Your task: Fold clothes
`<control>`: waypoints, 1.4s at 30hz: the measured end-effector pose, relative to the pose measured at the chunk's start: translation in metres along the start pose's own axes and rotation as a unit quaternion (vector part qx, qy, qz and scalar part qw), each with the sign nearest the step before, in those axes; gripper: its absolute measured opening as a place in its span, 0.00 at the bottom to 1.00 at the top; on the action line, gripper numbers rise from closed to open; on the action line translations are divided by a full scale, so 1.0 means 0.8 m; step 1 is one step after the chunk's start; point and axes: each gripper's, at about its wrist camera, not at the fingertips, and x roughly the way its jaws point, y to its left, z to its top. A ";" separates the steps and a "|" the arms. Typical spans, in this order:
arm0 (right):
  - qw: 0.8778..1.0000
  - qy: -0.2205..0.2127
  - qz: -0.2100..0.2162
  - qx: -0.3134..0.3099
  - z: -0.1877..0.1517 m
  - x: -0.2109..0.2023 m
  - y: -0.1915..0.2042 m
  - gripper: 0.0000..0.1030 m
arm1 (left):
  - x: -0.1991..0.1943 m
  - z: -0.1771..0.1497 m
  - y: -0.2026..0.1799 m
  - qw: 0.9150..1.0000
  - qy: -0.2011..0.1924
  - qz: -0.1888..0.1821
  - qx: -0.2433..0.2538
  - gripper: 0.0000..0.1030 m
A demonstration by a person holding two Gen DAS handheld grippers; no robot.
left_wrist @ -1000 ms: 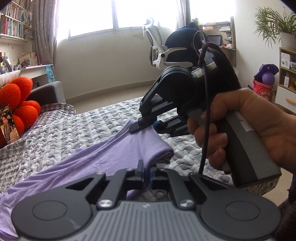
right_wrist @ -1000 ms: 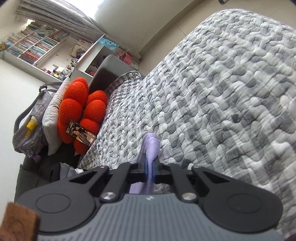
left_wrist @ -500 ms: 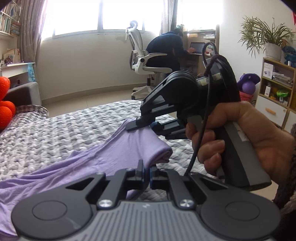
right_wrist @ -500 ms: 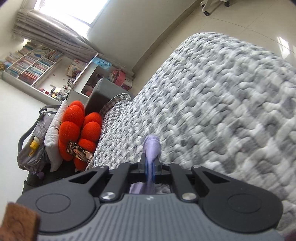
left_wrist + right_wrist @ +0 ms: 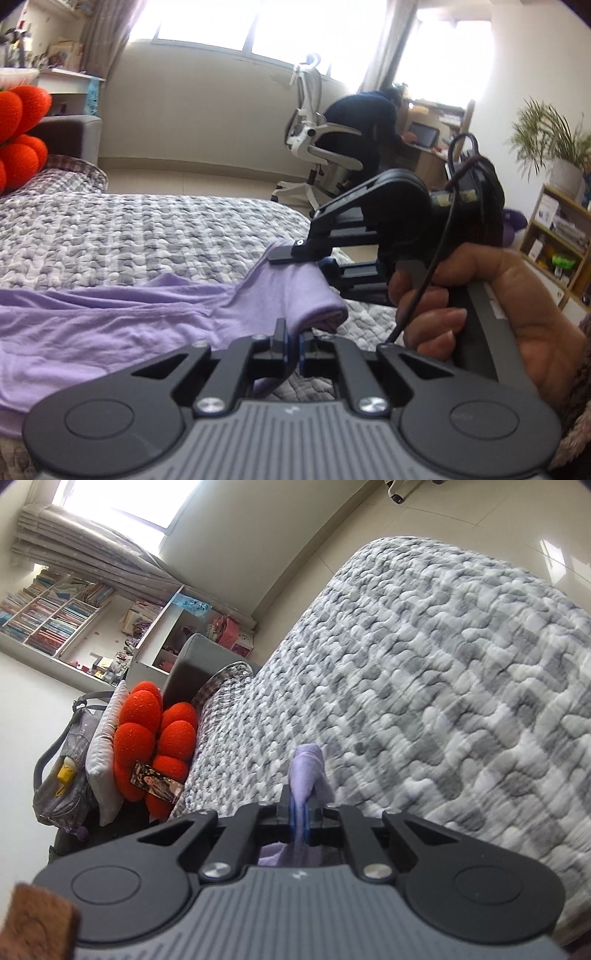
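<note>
A lilac garment (image 5: 122, 325) lies stretched across the grey-and-white quilted bed (image 5: 110, 236), its right end lifted off the quilt. My left gripper (image 5: 291, 341) is shut on the near edge of that raised end. My right gripper (image 5: 295, 254), held in a hand (image 5: 491, 295), is shut on the far edge of the same end just beyond it. In the right wrist view the right gripper (image 5: 299, 821) pinches a bunched tuft of the lilac garment (image 5: 308, 771) that sticks up between the pads, above the quilted bed (image 5: 424, 709).
An orange lobed cushion (image 5: 155, 738) with a small picture card leans at the head of the bed beside a grey sofa arm (image 5: 70, 134). A person sits on a white office chair (image 5: 314, 140) at a desk beyond the bed. A plant and shelf (image 5: 554, 206) stand at right.
The left wrist view has rolled and swung right, so the orange cushion slid to the left edge. The right gripper shifted a little over the bed. Both grips on the garment hold unchanged.
</note>
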 end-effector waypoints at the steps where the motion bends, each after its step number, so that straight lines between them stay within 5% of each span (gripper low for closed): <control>1: 1.000 0.001 0.003 0.000 -0.002 0.003 0.005 0.07 | -0.004 0.003 0.004 1.000 -0.004 0.002 -0.005 0.05; 17: 0.998 0.047 0.045 -0.023 -0.050 0.093 0.102 0.07 | -0.068 0.021 0.114 0.984 -0.041 0.084 -0.151 0.04; 42: 0.987 0.097 0.088 -0.098 -0.152 0.185 0.168 0.07 | -0.138 -0.015 0.226 0.932 -0.066 0.211 -0.288 0.05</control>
